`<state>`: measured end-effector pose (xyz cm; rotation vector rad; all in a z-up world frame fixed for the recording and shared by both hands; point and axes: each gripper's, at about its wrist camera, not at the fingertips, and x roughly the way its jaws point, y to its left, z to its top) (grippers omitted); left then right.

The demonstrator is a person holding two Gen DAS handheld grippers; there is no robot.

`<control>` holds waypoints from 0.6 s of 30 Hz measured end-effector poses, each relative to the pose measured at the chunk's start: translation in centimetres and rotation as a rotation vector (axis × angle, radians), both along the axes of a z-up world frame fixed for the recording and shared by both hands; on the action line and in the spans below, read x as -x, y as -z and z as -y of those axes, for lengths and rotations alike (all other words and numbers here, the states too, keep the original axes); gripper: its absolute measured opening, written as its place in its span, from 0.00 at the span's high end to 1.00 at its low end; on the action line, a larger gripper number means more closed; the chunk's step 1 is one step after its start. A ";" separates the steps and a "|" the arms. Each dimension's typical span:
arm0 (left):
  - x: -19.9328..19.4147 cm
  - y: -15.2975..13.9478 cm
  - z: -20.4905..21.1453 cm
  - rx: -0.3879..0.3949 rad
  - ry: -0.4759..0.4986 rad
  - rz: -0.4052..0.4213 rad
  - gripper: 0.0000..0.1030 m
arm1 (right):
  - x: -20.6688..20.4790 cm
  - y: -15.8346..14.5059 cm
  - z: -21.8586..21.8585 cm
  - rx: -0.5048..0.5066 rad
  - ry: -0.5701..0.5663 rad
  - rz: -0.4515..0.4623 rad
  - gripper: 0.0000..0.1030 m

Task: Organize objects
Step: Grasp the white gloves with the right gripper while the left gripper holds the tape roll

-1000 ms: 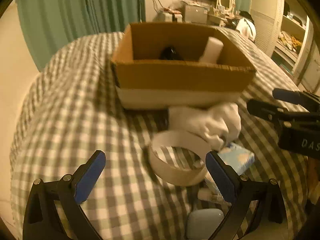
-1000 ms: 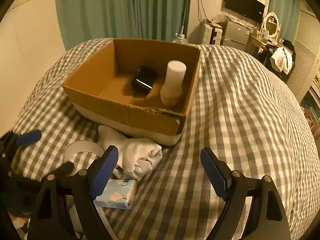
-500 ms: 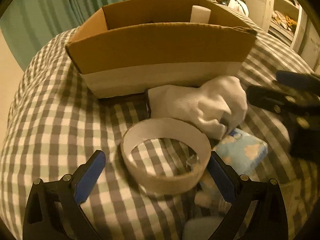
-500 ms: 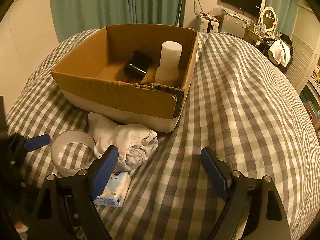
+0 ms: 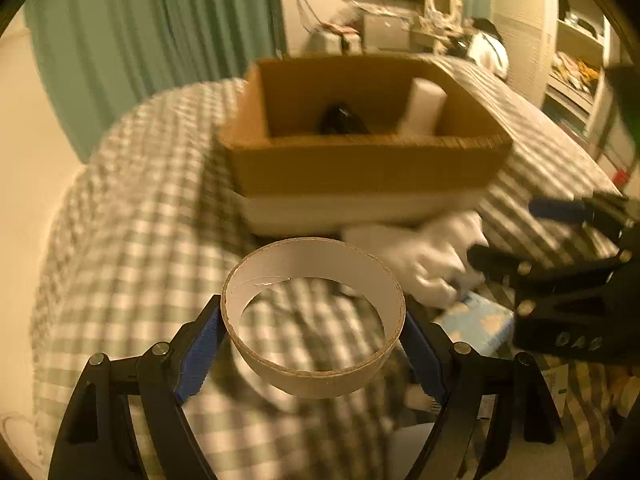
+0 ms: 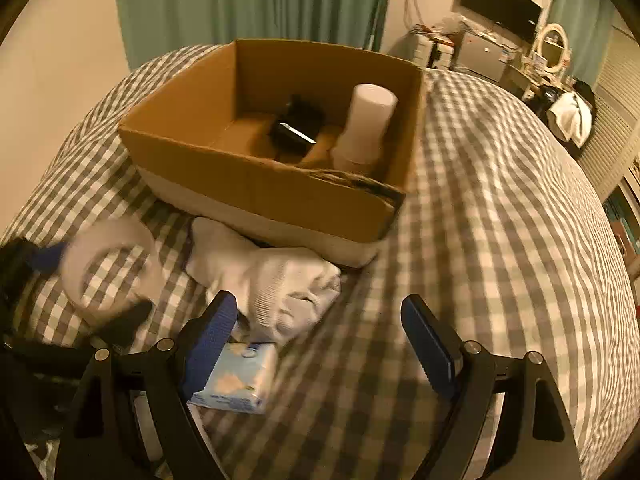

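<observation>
My left gripper [image 5: 312,344] is shut on a wide white cardboard ring [image 5: 316,376] and holds it above the checked bedspread; the ring also shows blurred in the right wrist view [image 6: 108,268]. Ahead stands an open cardboard box [image 5: 360,168] holding a black object [image 5: 340,120] and a white cylinder [image 5: 424,108]. The box [image 6: 256,176] appears in the right wrist view too. My right gripper [image 6: 320,344] is open and empty, hovering over a white cloth [image 6: 272,276] and a pale blue tissue pack [image 6: 236,380].
The checked bedspread [image 6: 500,240] covers the bed. A green curtain [image 5: 140,40] hangs behind. Furniture and shelves [image 5: 572,60] stand at the far right. Small items lie near the bed's front edge [image 5: 416,396].
My left gripper closed on the ring and lifted it off the bed, pulling back from the box. My right gripper stayed open, shifting slightly.
</observation>
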<state>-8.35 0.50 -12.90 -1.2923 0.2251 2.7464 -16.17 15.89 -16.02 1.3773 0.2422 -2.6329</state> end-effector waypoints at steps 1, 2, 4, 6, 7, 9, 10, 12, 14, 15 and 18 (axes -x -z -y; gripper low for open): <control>-0.2 -0.8 0.4 -0.003 -0.013 -0.017 0.18 | 0.3 0.0 0.4 -0.005 -0.006 0.007 0.18; 0.1 -1.2 0.6 -0.002 -0.022 -0.027 0.18 | 0.6 0.2 0.8 -0.008 -0.009 0.013 0.18; 0.7 -1.8 1.8 0.002 -0.051 -0.048 0.18 | 1.4 0.7 1.8 -0.008 -0.025 0.034 0.18; 0.7 -1.7 2.7 -0.009 -0.073 -0.048 0.18 | 2.0 1.4 2.6 -0.009 -0.040 0.056 0.18; 0.7 -1.3 2.9 -0.019 -0.079 -0.041 0.18 | 2.3 1.9 3.1 -0.010 -0.053 0.069 0.18; 1.3 -0.8 3.3 -0.038 -0.084 -0.021 0.18 | 2.7 2.7 3.8 -0.014 -0.070 0.092 0.18; 1.4 -0.6 3.4 -0.039 -0.085 -0.016 0.18 | 2.9 3.3 4.1 -0.033 -0.072 0.102 0.18; 1.5 -0.4 3.5 -0.038 -0.081 -0.014 0.18 | 3.1 3.9 4.2 -0.057 -0.071 0.113 0.18; 1.6 -0.2 3.1 -0.037 -0.079 -0.015 0.18 | 3.4 4.6 4.2 -0.072 -0.069 0.135 0.21; 1.7 -0.2 3.0 -0.037 -0.078 -0.015 0.18 | 3.6 4.7 4.2 -0.078 -0.066 0.142 0.23; 1.7 -0.2 2.9 -0.038 -0.078 -0.018 0.18 | 4.0 5.2 4.1 -0.096 -0.058 0.156 0.30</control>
